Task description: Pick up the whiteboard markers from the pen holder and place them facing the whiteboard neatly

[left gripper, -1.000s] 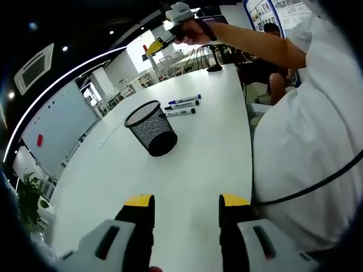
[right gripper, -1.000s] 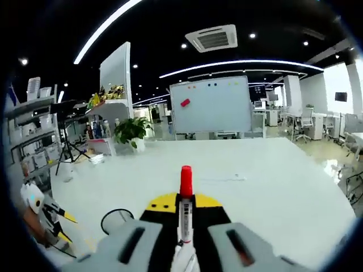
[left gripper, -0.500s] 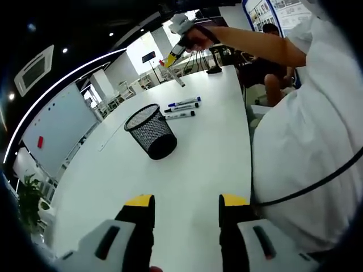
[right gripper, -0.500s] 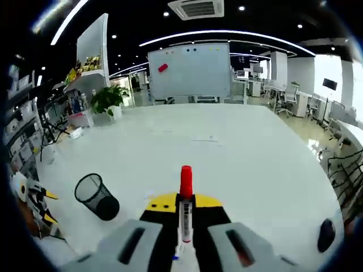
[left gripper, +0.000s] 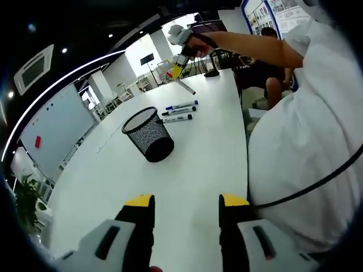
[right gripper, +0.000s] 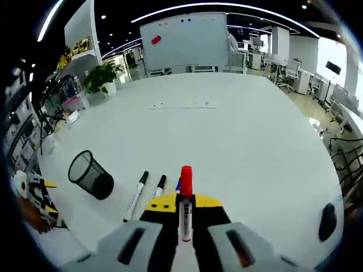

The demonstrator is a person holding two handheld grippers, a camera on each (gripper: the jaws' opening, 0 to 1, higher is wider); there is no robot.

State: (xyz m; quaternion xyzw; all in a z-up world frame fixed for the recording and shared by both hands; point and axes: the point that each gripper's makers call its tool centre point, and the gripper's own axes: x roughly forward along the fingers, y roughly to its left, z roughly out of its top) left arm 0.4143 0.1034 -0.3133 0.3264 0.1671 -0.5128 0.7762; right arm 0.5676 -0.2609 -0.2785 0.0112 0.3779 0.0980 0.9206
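One red-capped marker [right gripper: 185, 195] pinched in right fingers [right gripper: 207, 205]; left fingers [left gripper: 139, 205] apart, empty, near mesh holder [left gripper: 148, 135]

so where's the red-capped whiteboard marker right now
Clamped in the right gripper, the red-capped whiteboard marker points towards the whiteboard, above three markers lying on the white table beside the black mesh pen holder.

Bright, even light falls from curved ceiling strips [right gripper: 227, 5] and spotlights, and the white bench [right gripper: 238, 136] shows soft glare. Straight lines bow strongly toward the edges. Window daylight [left gripper: 148, 48] washes out the far background in the left gripper view.
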